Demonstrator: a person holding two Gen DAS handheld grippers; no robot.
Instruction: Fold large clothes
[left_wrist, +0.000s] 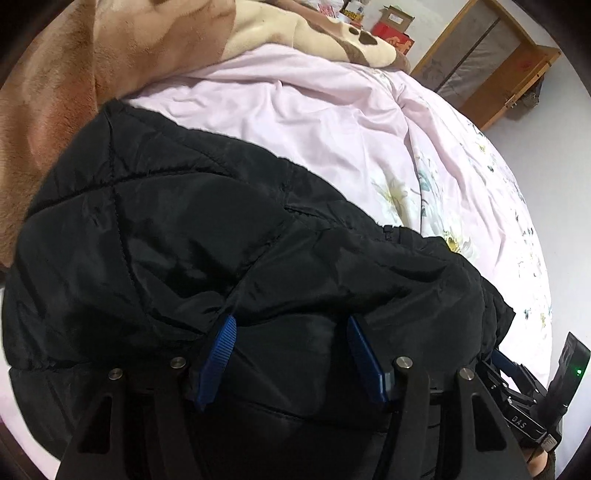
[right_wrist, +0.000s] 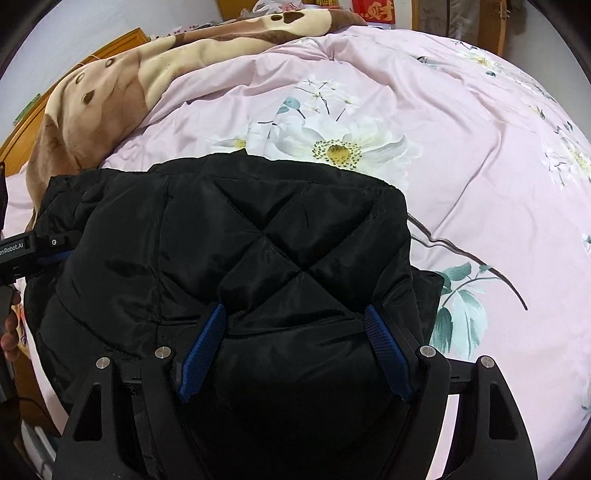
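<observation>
A black quilted jacket (left_wrist: 177, 229) lies bunched on a pink flowered bed cover (left_wrist: 332, 110). My left gripper (left_wrist: 291, 325) has its blue pads spread wide, with a thick roll of the jacket bulging between them. My right gripper (right_wrist: 295, 314) stands the same way on the jacket (right_wrist: 266, 236), blue pads wide apart with padded cloth between them. The fingertips of both are buried in the cloth. The right gripper's body shows at the lower right of the left wrist view (left_wrist: 524, 402); the left gripper's body shows at the left edge of the right wrist view (right_wrist: 22, 254).
A brown and cream plush blanket (left_wrist: 110, 59) lies heaped at the head of the bed, also in the right wrist view (right_wrist: 110, 96). A wooden cabinet (left_wrist: 491, 62) and red boxes (left_wrist: 391, 35) stand past the bed. A wooden bed frame (right_wrist: 74, 74) runs along the left.
</observation>
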